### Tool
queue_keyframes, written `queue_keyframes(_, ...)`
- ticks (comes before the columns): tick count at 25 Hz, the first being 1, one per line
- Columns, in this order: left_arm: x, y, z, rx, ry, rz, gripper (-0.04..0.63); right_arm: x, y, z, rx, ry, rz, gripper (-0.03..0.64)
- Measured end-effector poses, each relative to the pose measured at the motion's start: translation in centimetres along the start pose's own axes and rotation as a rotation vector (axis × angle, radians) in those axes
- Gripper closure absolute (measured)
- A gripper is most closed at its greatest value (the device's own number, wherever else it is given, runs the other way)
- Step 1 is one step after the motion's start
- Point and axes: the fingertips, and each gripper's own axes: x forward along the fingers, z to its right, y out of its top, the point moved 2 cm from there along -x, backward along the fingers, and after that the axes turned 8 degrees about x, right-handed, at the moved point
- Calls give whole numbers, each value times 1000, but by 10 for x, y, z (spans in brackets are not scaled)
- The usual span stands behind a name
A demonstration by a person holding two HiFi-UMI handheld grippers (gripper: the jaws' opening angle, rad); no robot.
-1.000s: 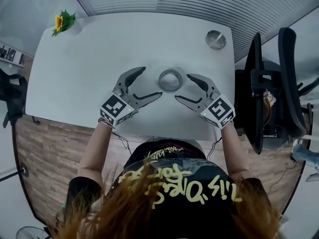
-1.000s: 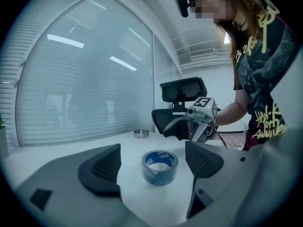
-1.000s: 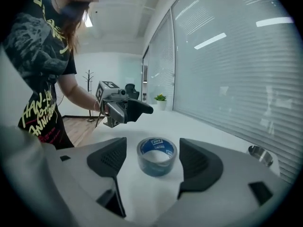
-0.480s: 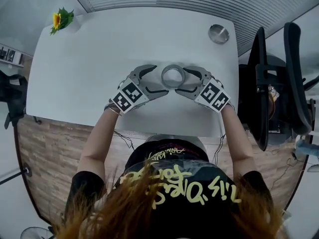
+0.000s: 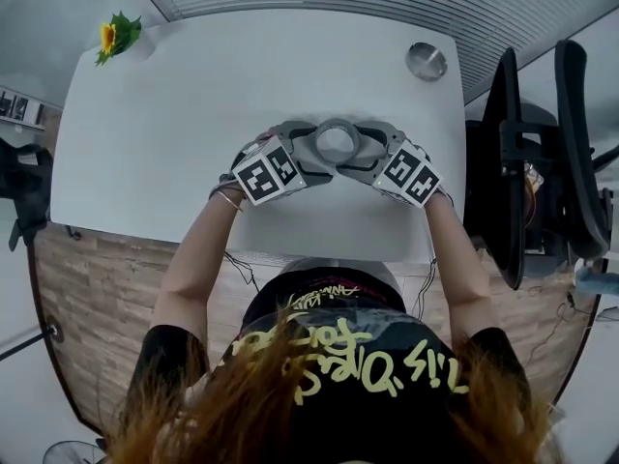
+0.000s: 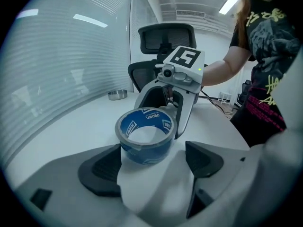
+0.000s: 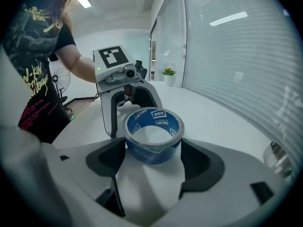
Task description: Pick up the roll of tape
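Head view: the roll of tape [image 5: 336, 143] lies flat on the white table [image 5: 193, 85], between the left gripper [image 5: 319, 150] and the right gripper [image 5: 356, 151], which face each other.

Left gripper view: the jaws are spread around the roll [image 6: 144, 136], which sits closer to the left pad.

Right gripper view: the jaws have just been opening and straddle the roll [image 7: 154, 134], with the pads just beside its sides.

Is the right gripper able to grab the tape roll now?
Probably yes. The right gripper has just been opening its jaws, which stand wide either side of the tape roll on the table, nothing else between. The left gripper straddles it too.
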Motion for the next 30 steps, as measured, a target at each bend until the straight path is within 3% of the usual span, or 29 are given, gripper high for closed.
queue_keyframes(13,1,-1,-5,-17,22,-15,203,4,-1,1,-22,-21,-16,265)
queue_keyframes(16,-2,1,-9,0,61,1,253,3,0,-1,-27,-23,-13,265)
queue_keyframes(19,-2,1,-9,3,72,1,255,3,0,-1,-28,-22,-10,265)
queue_keyframes(23,-8,5,-5,-49,49,22,256,-2,5,-4,1,4,10,265)
queue_keyframes(30,-28,23,-4,-52,75,65,257,-20,29,-10,-45,-5,42,265)
